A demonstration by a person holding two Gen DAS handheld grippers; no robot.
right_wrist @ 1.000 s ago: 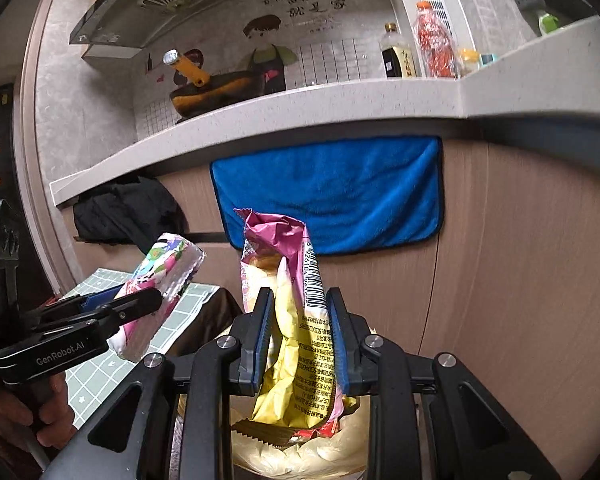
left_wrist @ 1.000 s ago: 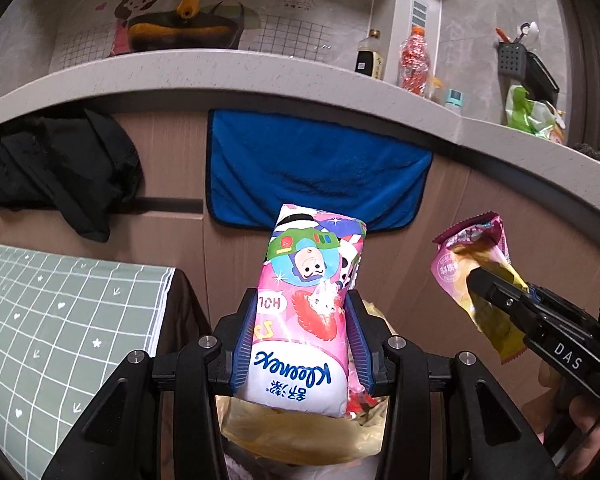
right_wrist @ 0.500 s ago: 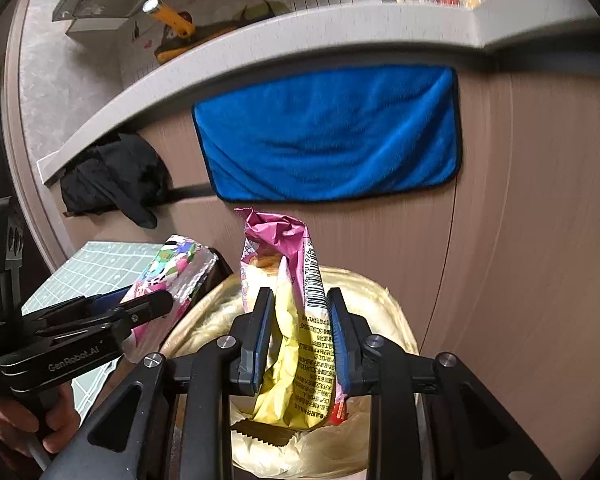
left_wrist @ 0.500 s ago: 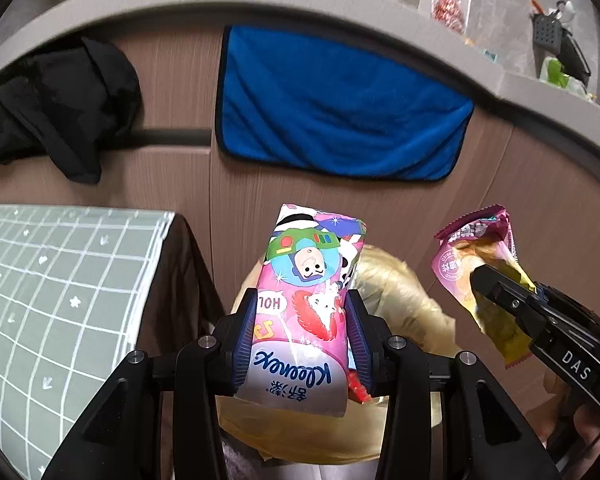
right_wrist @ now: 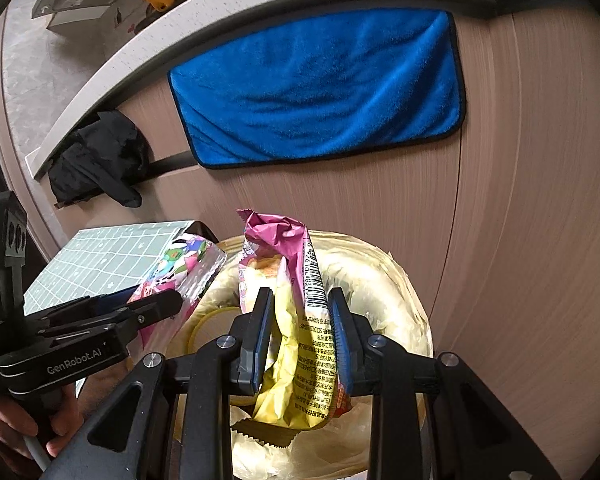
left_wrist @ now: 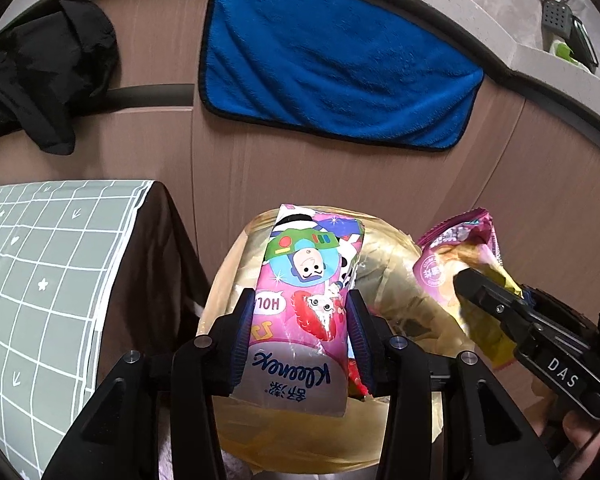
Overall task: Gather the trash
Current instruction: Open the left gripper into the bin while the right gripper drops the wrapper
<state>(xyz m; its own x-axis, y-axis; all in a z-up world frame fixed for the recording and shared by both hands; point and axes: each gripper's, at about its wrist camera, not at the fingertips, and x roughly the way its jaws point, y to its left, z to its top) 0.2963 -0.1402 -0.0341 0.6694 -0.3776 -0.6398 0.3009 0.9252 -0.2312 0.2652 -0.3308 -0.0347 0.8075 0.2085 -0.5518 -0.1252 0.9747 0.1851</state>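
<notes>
Both grippers are now seen lower and tilted further down than a second ago, so the yellow-lined bin (left_wrist: 384, 276) fills the near middle of each view, where only the cabinet and blue towel (left_wrist: 332, 68) were faced before. The tissue pack (left_wrist: 304, 308) is held between the pads of the left gripper (left_wrist: 300, 336), directly over the bin mouth. The jaws of the right gripper (right_wrist: 300, 332) have just been opening: the snack wrapper (right_wrist: 296, 320) is still between them, but the left pad stands clear of it and only the right pad appears to touch. The wrapper also hangs over the bin, to the right of the pack. The drop is judged to be beginning; neither piece is in the bin yet.
</notes>
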